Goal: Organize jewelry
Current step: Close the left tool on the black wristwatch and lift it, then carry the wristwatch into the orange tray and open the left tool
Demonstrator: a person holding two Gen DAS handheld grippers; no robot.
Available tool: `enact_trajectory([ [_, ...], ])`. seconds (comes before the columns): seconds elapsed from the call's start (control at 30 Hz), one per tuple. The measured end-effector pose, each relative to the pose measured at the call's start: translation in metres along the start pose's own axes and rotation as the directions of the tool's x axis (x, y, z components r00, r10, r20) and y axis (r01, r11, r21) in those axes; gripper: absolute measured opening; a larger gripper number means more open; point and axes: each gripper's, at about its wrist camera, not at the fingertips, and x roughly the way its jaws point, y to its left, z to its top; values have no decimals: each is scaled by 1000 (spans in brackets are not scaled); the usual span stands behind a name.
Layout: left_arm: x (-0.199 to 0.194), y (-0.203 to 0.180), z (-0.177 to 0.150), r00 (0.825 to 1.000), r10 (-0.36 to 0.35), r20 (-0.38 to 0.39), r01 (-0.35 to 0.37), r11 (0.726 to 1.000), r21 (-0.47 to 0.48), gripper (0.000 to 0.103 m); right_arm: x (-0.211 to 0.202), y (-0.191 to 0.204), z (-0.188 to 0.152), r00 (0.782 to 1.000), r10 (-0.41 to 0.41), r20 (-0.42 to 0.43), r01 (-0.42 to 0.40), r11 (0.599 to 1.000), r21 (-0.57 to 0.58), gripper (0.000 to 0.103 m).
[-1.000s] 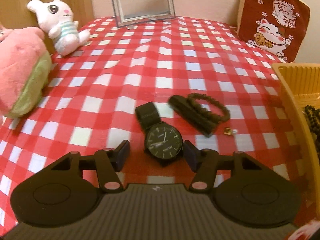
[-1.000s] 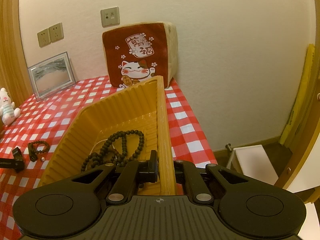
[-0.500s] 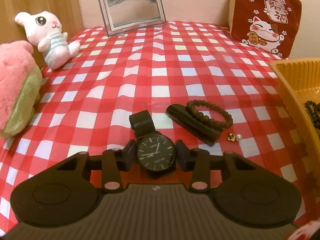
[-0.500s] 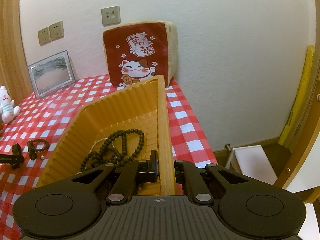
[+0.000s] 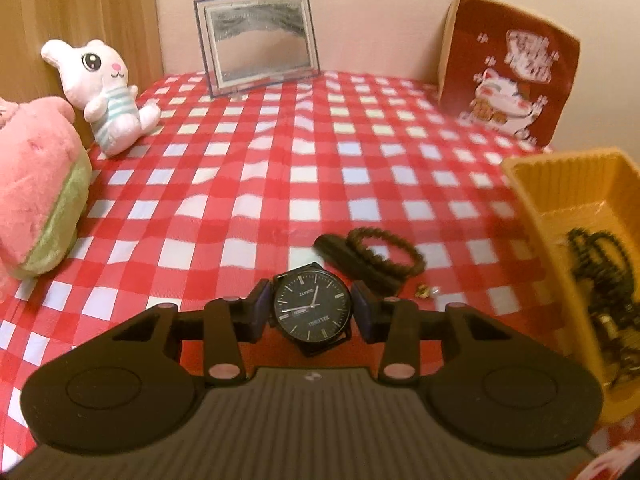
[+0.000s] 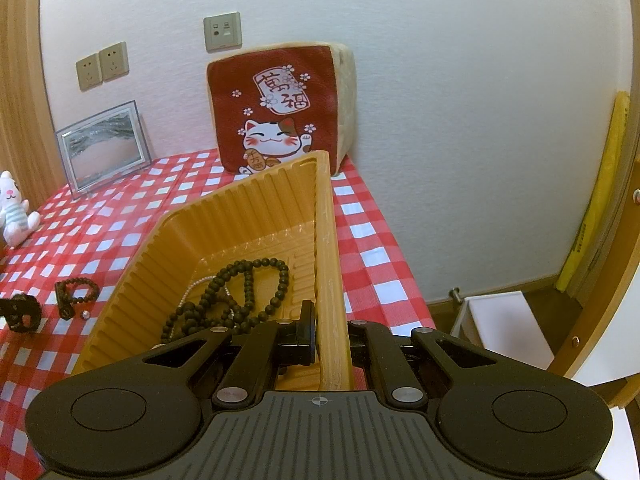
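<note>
Left gripper (image 5: 312, 312) pinching watch (image 5: 311, 309) by case edges, lifted above checked cloth. Right gripper (image 6: 329, 342) clamped on yellow tray (image 6: 327, 240) wall. Watch rigid, smooth, likely slippery; strap dangles. Case flanks best hold.

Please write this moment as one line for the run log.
left gripper: shut on black watch, lifted | right gripper: shut on yellow tray wall | bead bracelet: on cloth
</note>
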Motion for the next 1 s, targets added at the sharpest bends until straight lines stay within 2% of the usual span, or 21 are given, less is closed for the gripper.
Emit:
enact_trajectory([
  [0.23, -28, -21, 10, 994, -101, 31, 101, 995, 11, 39, 0, 0, 0, 1000, 0, 0, 0, 1000, 0, 5],
  [0.37, -44, -47, 18, 981, -189, 52, 187, 982, 32, 39, 0, 1, 0, 1000, 0, 0, 0, 1000, -1, 5],
  [0.47, -55, -71, 25, 962, -267, 61, 264, 963, 58, 39, 0, 1, 0, 1000, 1, 0, -1, 1000, -1, 5],
  [0.67, -63, -122, 30, 902, -430, 33, 425, 900, 100, 39, -1, 4, 2, 1000, 1, 3, -1, 1000, -7, 5],
  [0.87, -51, -171, 23, 845, -533, -52, 534, 835, 129, 39, -2, 5, 3, 1000, 4, 4, -3, 1000, -12, 5],
  [1.0, -39, -189, 16, 822, -558, -117, 569, 813, 125, 39, -2, 6, 3, 1000, 4, 5, -4, 1000, -13, 5],
])
